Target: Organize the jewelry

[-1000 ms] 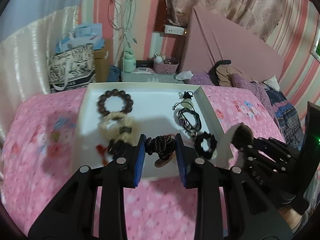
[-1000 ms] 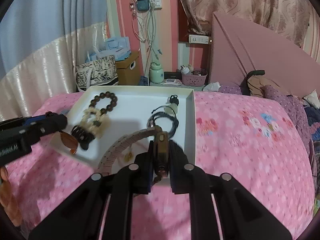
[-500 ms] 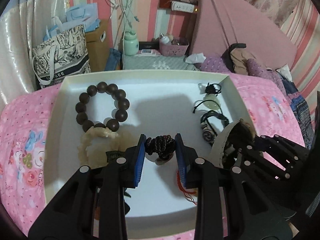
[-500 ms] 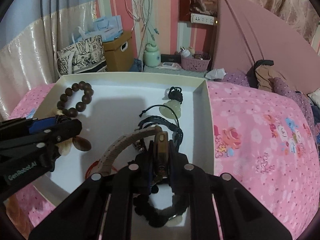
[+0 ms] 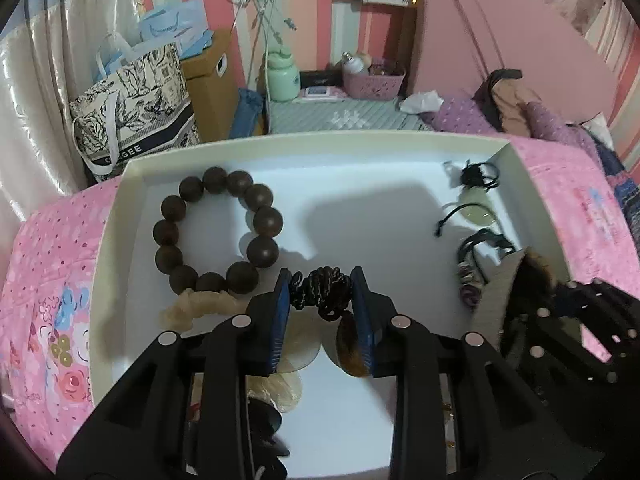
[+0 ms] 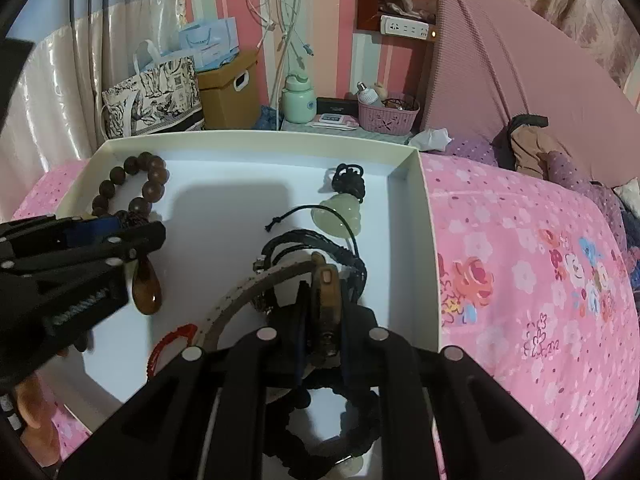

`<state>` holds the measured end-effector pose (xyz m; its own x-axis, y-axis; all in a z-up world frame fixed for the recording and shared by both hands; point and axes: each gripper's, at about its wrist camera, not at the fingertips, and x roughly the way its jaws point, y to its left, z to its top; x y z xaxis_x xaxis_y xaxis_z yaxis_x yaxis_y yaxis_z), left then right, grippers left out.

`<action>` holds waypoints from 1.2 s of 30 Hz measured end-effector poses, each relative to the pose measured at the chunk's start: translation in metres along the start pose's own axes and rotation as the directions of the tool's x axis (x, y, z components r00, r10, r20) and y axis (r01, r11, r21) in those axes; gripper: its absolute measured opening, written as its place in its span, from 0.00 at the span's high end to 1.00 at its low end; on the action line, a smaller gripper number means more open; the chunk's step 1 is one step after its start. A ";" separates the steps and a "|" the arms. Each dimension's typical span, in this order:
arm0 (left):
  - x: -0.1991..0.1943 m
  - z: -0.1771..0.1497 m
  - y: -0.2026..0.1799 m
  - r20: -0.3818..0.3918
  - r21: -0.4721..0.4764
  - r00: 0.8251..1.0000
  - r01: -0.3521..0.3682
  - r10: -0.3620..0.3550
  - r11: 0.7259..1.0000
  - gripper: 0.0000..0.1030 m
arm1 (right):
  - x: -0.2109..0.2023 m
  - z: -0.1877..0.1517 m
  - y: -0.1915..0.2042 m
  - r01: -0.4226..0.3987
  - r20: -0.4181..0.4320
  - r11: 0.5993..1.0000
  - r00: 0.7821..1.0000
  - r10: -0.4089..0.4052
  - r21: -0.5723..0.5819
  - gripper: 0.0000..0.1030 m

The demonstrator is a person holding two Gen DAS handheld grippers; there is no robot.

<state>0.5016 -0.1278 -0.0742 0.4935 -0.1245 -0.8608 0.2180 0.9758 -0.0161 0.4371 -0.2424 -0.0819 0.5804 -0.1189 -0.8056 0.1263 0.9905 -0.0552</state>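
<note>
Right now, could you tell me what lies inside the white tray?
The white tray holds a dark bead bracelet, a pale green pendant on black cord, braided black cords and a red string. The tongs cover whatever lies beneath them.

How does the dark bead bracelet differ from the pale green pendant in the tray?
The dark bead bracelet is a closed ring of large, round, opaque brown beads; the pale green pendant is one translucent, gourd-shaped stone. The bracelet shows no cord, while the pendant hangs on a black cord with a knotted black top. The bracelet lies at the tray's far left, the pendant near its far right wall. Both rest flat on the white floor, neither gripped.
</note>
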 end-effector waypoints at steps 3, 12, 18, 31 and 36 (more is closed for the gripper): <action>0.005 0.000 0.000 -0.008 0.001 1.000 -0.007 0.007 1.000 0.72 | 0.001 -0.001 0.002 0.008 0.004 1.000 1.000 -0.008 -0.006 0.85; 0.003 -0.001 -0.003 -0.001 0.004 1.000 -0.014 0.014 1.000 0.61 | 0.001 0.000 0.003 0.001 0.017 1.000 1.000 0.000 -0.010 0.76; -0.025 0.000 0.004 0.042 -0.017 0.999 0.010 -0.009 1.000 0.43 | -0.016 0.003 0.000 0.002 0.044 1.000 0.999 -0.001 -0.017 0.53; -0.141 -0.029 0.053 0.257 -0.095 0.963 -0.055 0.078 0.994 0.03 | -0.091 -0.005 0.005 -0.010 0.160 1.000 0.987 0.012 -0.015 0.15; -0.179 -0.072 0.068 0.296 -0.115 0.950 -0.067 0.098 0.991 0.03 | -0.135 -0.029 0.007 -0.017 0.226 1.000 0.974 0.016 0.004 0.11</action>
<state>0.3678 -0.0262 0.0423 0.7394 -0.0757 -0.6690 0.0867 0.9961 -0.0169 0.3361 -0.2172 0.0089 0.7494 -0.1159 -0.6519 0.1198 0.9920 -0.0387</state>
